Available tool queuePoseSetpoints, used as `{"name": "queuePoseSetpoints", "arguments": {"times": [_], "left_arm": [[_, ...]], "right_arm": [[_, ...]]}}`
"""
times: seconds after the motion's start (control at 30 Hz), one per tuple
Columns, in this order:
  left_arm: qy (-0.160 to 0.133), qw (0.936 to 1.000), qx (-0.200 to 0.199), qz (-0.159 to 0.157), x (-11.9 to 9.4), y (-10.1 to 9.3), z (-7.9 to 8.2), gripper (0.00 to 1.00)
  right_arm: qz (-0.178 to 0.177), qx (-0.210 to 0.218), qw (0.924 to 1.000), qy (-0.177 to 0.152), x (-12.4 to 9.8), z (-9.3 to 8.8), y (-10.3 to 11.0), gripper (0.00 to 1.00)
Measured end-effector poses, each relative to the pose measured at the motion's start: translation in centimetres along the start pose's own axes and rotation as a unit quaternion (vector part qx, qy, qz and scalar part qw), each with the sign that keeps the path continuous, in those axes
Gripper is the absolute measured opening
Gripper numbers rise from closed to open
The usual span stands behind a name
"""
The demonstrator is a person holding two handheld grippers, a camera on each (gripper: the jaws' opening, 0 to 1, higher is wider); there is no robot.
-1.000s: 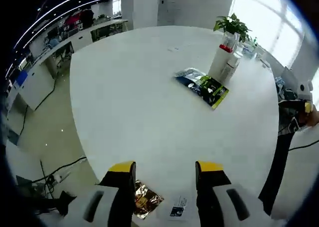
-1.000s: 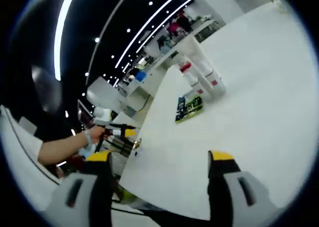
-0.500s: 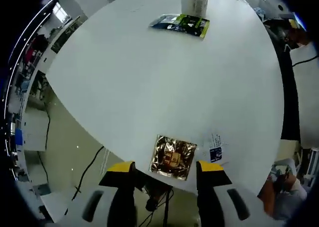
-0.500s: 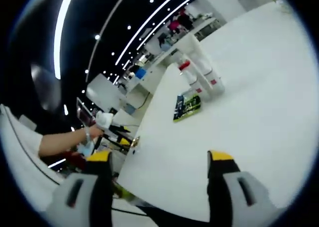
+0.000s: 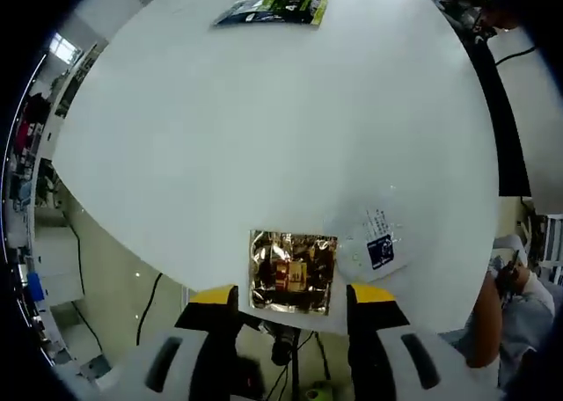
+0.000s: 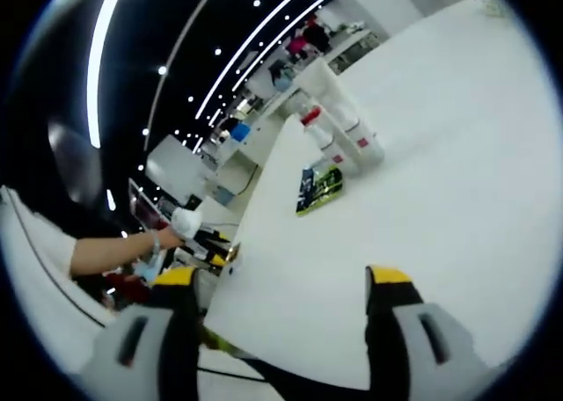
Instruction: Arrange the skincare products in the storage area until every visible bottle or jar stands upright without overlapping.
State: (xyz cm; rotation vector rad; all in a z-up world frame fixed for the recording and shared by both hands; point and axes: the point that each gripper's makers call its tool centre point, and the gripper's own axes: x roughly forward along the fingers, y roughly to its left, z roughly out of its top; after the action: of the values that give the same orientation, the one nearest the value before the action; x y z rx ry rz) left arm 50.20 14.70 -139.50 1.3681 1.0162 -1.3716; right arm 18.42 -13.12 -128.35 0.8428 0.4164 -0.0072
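Left gripper (image 5: pixel 293 295): its two yellow-tipped jaws stand spread apart with nothing between them. It hangs over the near edge of the big round white table (image 5: pixel 264 128).
Gold packet: a shiny gold foil square packet (image 5: pixel 292 273) lies flat at the table edge, just past the left gripper's jaw tips and lined up with the gap between them.
White packet: a small clear-white packet with a blue mark (image 5: pixel 374 248) lies flat just beside the gold one, on its right. They look close but apart.
Green and black packet: a flat green and black pouch (image 5: pixel 271 10) lies at the far side of the table. In the right gripper view the same pouch (image 6: pixel 318 188) lies just beside the bottles.
Right gripper (image 6: pixel 281 291): its jaws are also spread wide and hold nothing. It sits above the white table, well apart from the bottles.
Bottles: a small group of white skincare bottles (image 6: pixel 347 137) stands upright near the far table edge, close together. One has a red cap (image 6: pixel 310 118). I cannot tell whether they touch each other.
Person: a hand and arm (image 6: pixel 119 247) reach in from the left of the right gripper view, holding the other gripper near the table edge.
Floor: pale floor with black cables (image 5: pixel 149 300) shows under the table.
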Motion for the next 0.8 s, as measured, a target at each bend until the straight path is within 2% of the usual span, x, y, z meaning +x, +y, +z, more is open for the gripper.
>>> {"name": "queuePoseSetpoints", "arguments": {"times": [0.13,0.3,0.33,0.4,0.6,0.8], "left_arm": [[0.010,0.9998,0.018,0.000,0.49,0.09,-0.08,0.46],[0.015,0.9995,0.025,-0.012,0.62,0.23,-0.21,0.43],[0.015,0.9990,0.030,-0.028,0.68,-0.26,-0.23,0.41],[0.014,0.9989,0.036,-0.025,0.64,-0.07,-0.23,0.40],[0.020,0.9989,0.035,-0.025,0.64,-0.06,-0.23,0.39],[0.012,0.9993,0.026,-0.024,0.57,-0.32,-0.20,0.35]], "right_arm": [[-0.001,-0.002,1.0000,0.001,-0.05,0.31,-0.16,0.74],[-0.005,-0.001,1.0000,0.002,-0.30,0.31,-0.35,0.74],[-0.006,0.000,1.0000,0.004,-0.31,0.21,-0.42,0.74],[-0.006,0.001,1.0000,0.005,-0.30,0.13,-0.53,0.74],[-0.003,0.000,1.0000,0.005,-0.19,0.26,-0.40,0.73],[0.002,-0.001,1.0000,0.005,-0.12,0.36,-0.23,0.73]]}}
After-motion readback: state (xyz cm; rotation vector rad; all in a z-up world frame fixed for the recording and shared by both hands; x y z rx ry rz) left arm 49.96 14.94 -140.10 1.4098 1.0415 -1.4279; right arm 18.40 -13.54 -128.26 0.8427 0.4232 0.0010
